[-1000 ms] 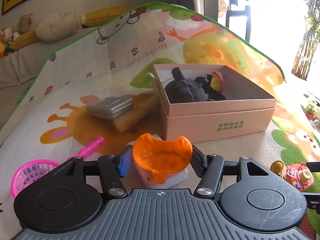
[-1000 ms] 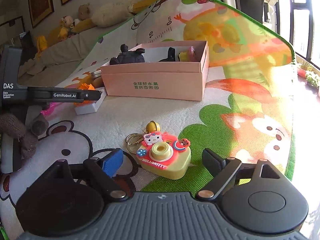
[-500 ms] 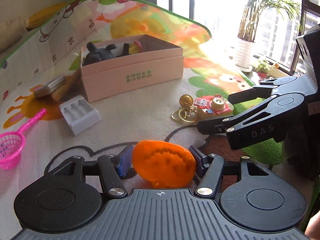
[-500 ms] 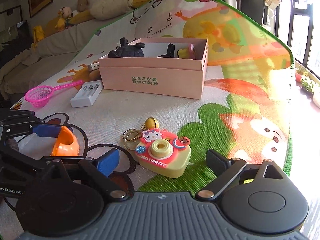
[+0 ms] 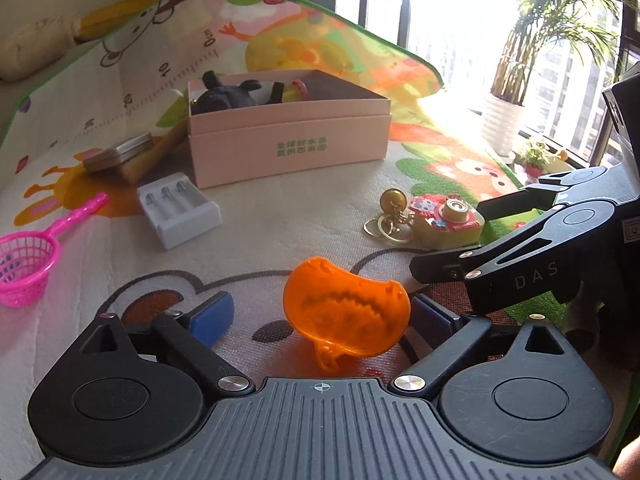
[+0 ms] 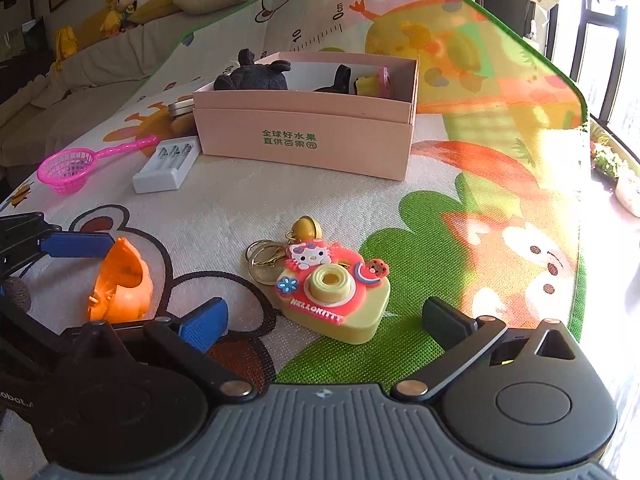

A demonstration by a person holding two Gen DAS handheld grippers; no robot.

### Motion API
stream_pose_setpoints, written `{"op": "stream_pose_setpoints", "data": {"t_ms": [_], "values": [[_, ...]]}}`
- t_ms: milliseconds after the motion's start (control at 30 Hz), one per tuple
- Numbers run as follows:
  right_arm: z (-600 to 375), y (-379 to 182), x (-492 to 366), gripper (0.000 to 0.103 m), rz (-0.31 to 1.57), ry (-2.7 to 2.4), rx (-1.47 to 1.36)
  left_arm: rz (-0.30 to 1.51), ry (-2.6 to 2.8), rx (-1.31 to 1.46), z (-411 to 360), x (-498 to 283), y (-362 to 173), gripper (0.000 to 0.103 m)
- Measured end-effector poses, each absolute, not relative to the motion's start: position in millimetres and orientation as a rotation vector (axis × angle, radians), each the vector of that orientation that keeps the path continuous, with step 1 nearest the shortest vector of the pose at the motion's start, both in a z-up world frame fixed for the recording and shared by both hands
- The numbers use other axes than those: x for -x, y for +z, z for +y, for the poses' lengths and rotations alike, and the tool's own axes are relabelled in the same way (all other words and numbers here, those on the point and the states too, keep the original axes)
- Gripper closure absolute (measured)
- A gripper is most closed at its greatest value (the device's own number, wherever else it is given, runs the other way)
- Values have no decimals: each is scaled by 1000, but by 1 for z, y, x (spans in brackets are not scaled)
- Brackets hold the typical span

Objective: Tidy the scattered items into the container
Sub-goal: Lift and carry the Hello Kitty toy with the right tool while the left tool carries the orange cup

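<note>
Both grippers gape: left gripper is opening, dropping the orange shell well short of the box at 12 o'clock; right gripper is still widening around the toy camera.

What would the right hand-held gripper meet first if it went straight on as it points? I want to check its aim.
Most likely the toy camera keychain, lying on the mat between its opening jaws, untouched.

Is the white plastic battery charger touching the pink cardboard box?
Apart. The left wrist view shows a strip of bare mat between the white plastic battery charger and the pink cardboard box.
</note>
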State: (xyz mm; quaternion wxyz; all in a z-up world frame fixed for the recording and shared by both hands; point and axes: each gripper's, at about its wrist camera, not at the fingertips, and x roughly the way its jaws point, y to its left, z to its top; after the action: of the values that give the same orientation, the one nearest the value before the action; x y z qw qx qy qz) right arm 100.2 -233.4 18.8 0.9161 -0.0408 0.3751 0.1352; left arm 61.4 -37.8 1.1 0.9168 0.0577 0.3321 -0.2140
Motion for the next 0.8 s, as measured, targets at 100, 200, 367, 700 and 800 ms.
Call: {"op": "stream_pose_setpoints", "data": {"t_ms": [100, 200, 367, 700, 800], "values": [[-233, 19, -101, 0, 766, 265, 70, 685, -435, -116, -38, -61, 1, 2], [-234, 20, -101, 0, 751, 257, 34, 684, -437, -104, -36, -61, 1, 2], [-226, 23, -98, 31, 706, 249, 78, 673, -424, -87, -33, -59, 2, 1], [-235, 27, -82, 45, 694, 259, 60, 649, -441, -151, -48, -54, 7, 33], [-239, 31, -77, 45, 682, 262, 64, 665, -427, -143, -49, -58, 6, 38]]}}
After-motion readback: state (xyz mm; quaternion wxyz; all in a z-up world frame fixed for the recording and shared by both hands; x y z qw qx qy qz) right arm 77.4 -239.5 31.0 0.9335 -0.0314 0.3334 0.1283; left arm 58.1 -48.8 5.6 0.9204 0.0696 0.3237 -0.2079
